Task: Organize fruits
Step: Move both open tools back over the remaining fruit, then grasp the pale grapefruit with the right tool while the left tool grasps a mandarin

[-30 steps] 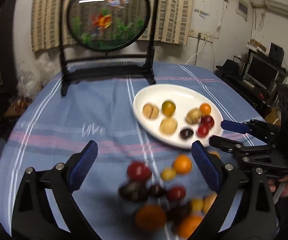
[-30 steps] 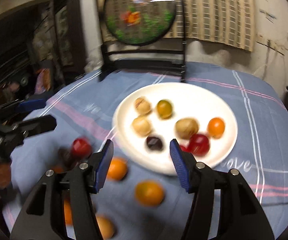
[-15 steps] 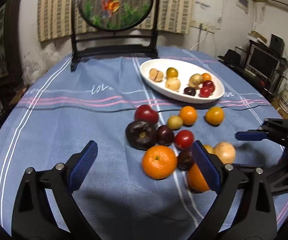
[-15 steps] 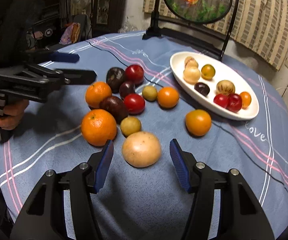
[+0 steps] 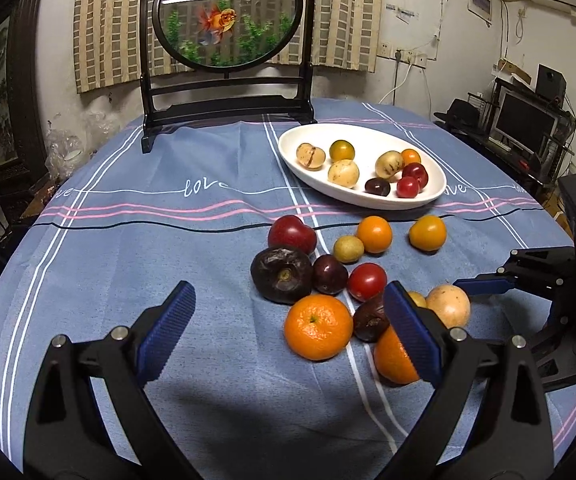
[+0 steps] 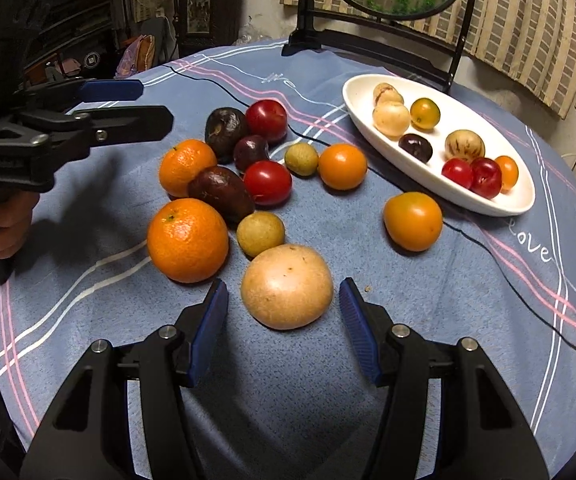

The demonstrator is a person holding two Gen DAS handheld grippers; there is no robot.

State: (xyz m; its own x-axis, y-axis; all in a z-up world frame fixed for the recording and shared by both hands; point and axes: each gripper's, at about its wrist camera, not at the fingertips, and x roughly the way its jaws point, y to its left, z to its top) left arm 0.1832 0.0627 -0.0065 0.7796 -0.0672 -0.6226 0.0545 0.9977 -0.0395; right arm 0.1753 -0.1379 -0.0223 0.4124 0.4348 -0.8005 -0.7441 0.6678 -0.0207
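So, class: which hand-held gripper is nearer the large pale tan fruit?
Right. The right hand-held gripper flanks the pale tan fruit, not touching; the left hand-held gripper sits beyond the oranges.

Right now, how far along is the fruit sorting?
Partly done: eight small fruits already sit in the white oval dish. Nothing is gripped; the right gripper is open around the big pale round fruit, and the left gripper is open and empty. About twelve fruits, including the oranges, remain on the blue tablecloth.
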